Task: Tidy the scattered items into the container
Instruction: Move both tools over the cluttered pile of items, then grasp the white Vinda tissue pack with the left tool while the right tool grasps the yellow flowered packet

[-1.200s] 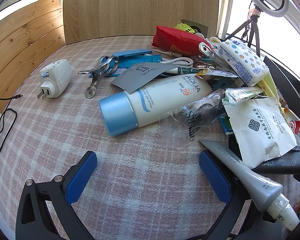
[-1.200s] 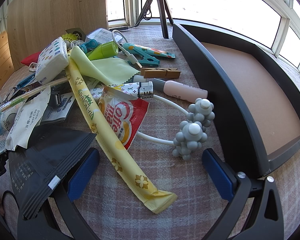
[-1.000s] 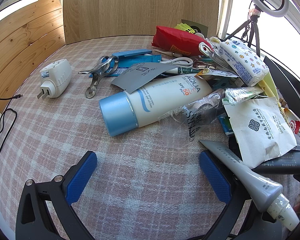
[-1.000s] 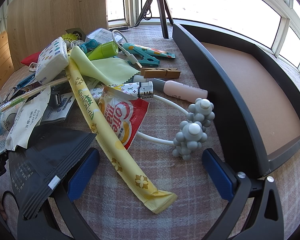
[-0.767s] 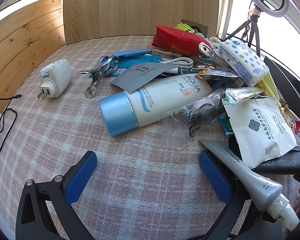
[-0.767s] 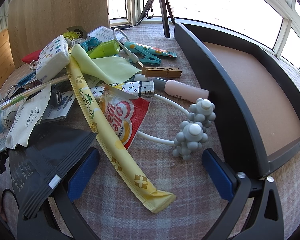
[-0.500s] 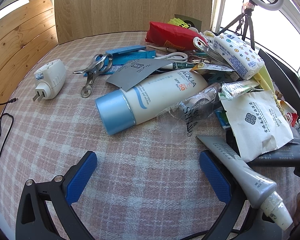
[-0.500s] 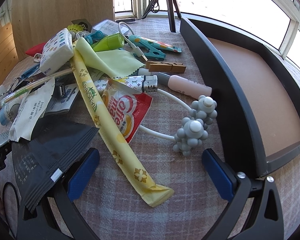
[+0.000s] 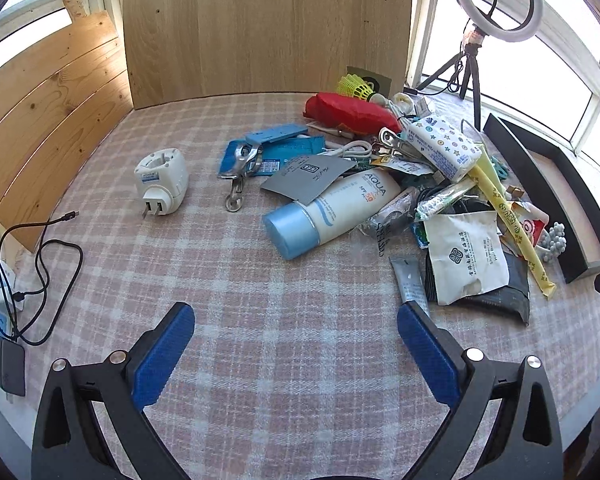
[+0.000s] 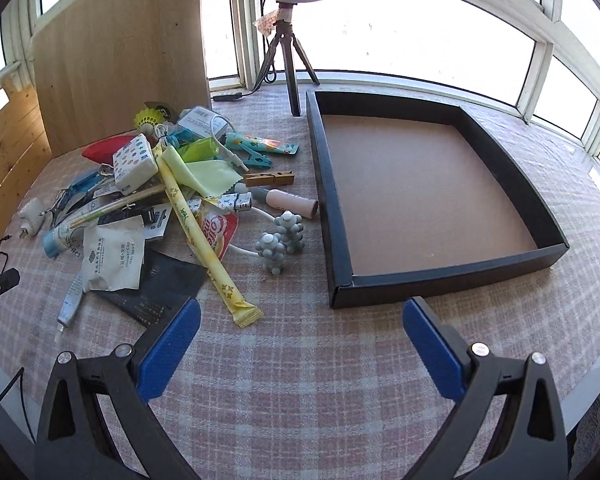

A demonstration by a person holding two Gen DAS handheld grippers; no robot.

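Sunscreen bottle [image 9: 332,210] – cap toward camera-left; left claw [image 9: 296,356], right claw [image 10: 300,352] agape.

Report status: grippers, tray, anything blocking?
Left gripper open, empty. Right gripper open, empty. Black tray holds nothing; clutter pile lies beside it. Nothing blocking the tray.

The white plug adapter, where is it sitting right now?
In the left wrist view the white plug adapter lies alone on the checked cloth, left of the metal clip and the cluttered pile.
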